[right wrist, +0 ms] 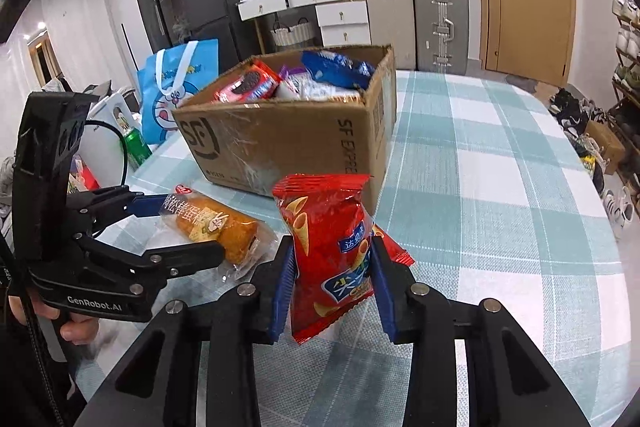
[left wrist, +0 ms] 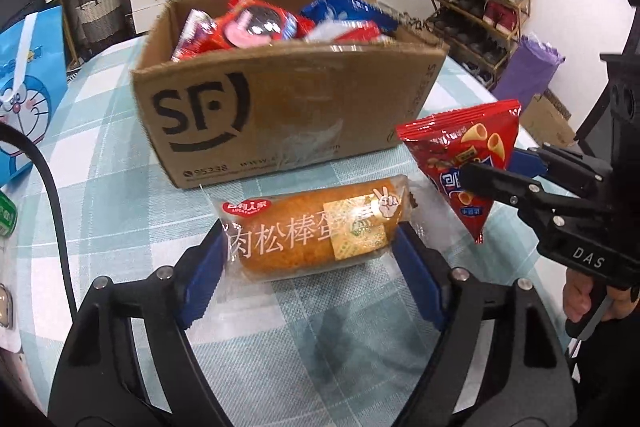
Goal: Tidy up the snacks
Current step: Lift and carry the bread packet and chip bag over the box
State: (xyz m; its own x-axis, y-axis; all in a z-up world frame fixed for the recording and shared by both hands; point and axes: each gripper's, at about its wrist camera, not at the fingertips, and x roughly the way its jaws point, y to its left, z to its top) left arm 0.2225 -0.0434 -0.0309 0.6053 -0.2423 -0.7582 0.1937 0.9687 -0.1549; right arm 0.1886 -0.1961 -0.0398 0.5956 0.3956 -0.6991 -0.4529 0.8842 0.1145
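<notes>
Seemingly both level tools [left wrist: 310, 259] [right wrist: 331, 281] clamp snacks [left wrist: 310, 231] [right wrist: 332, 251].

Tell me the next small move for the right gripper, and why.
Probably carry the red snack bag up over the cardboard box rim. The right gripper already pinches it clear of the table, and the open box sits just ahead.
</notes>
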